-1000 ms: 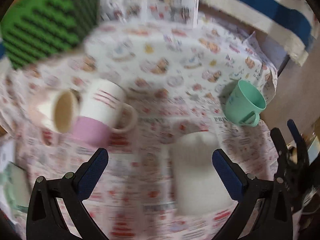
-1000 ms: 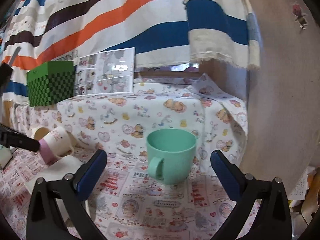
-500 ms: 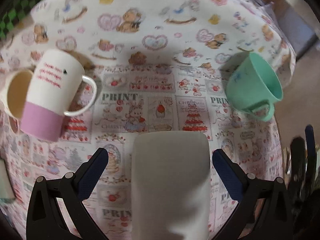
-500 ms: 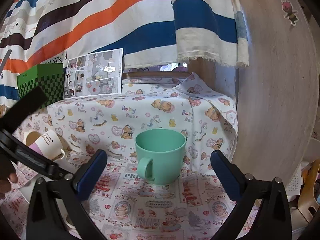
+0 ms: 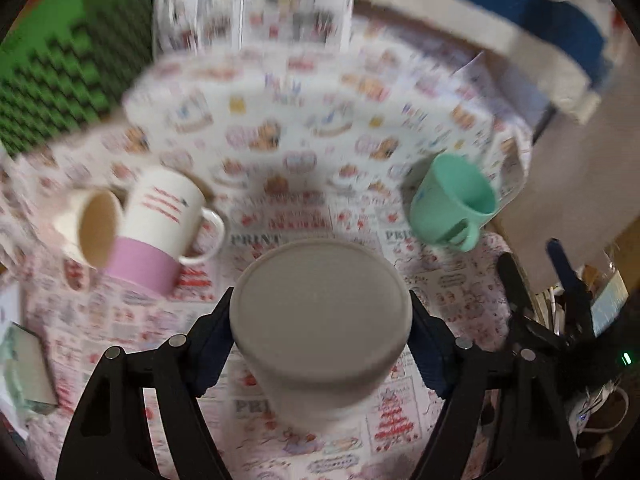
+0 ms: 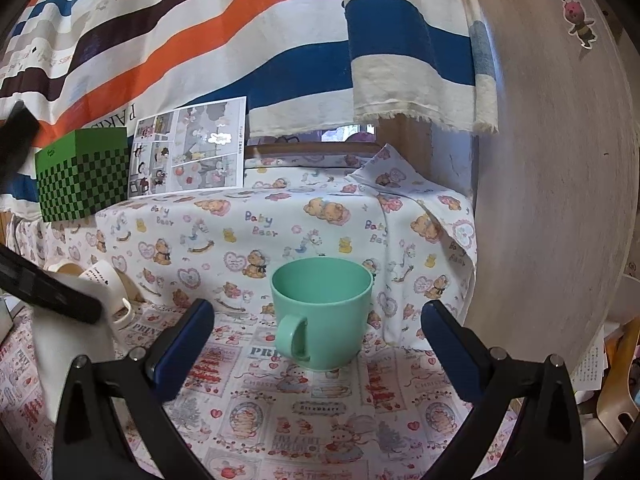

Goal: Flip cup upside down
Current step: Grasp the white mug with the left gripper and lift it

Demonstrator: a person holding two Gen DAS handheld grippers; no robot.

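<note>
A white cup (image 5: 320, 332) stands between the fingers of my left gripper (image 5: 322, 344), its flat base facing the camera; both pads press its sides. It shows as a white shape at the left edge of the right wrist view (image 6: 68, 344). A mint green cup (image 6: 322, 312) stands upright on the cloth, handle toward the camera, ahead of my right gripper (image 6: 316, 348), which is open and empty. In the left wrist view the green cup (image 5: 452, 204) is at the right.
A white and pink mug (image 5: 160, 224) lies on its side against a cream cup (image 5: 94, 226) at the left. A green checkered box (image 6: 82, 174) and a comic page (image 6: 188, 152) stand at the back. The table edge drops off on the right (image 6: 460, 280).
My left gripper has closed on the white cup and the view has tilted up, so the cup's base now faces the camera. The right gripper has moved slightly closer to the green cup.
</note>
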